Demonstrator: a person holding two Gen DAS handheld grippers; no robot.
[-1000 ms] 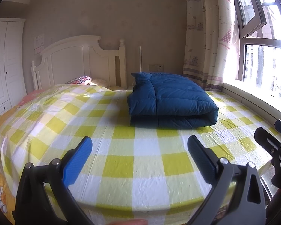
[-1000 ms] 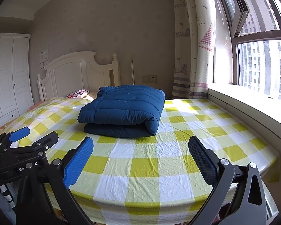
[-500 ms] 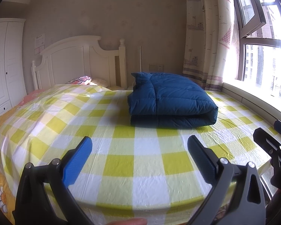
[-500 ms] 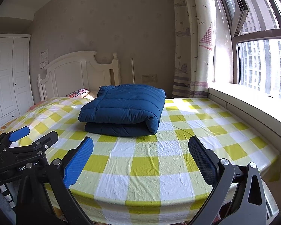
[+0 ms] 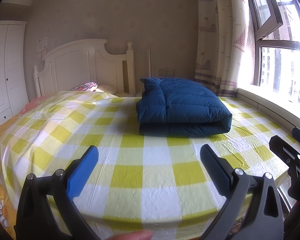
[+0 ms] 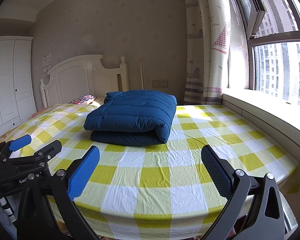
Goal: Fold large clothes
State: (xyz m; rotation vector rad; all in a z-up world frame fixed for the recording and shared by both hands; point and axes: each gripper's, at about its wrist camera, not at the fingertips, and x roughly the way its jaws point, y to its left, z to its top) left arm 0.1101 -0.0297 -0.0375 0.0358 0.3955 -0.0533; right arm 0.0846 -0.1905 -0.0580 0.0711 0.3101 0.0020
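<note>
A dark blue quilted jacket lies folded into a thick rectangular bundle on the yellow-and-white checked bed sheet, toward the far right of the bed. The right wrist view shows the same folded jacket left of centre. My left gripper hovers open over the near edge of the bed, well short of the jacket, with nothing between its blue pads. My right gripper is likewise open and empty above the foot of the bed. The other gripper shows at each view's side edge.
A white headboard and patterned pillow stand at the far end. A white wardrobe is at left. A window sill and curtain run along the right. A fingertip shows at the bottom.
Almost nothing has changed. The views shift very slightly; both grippers stay open and the folded jacket has not moved.
</note>
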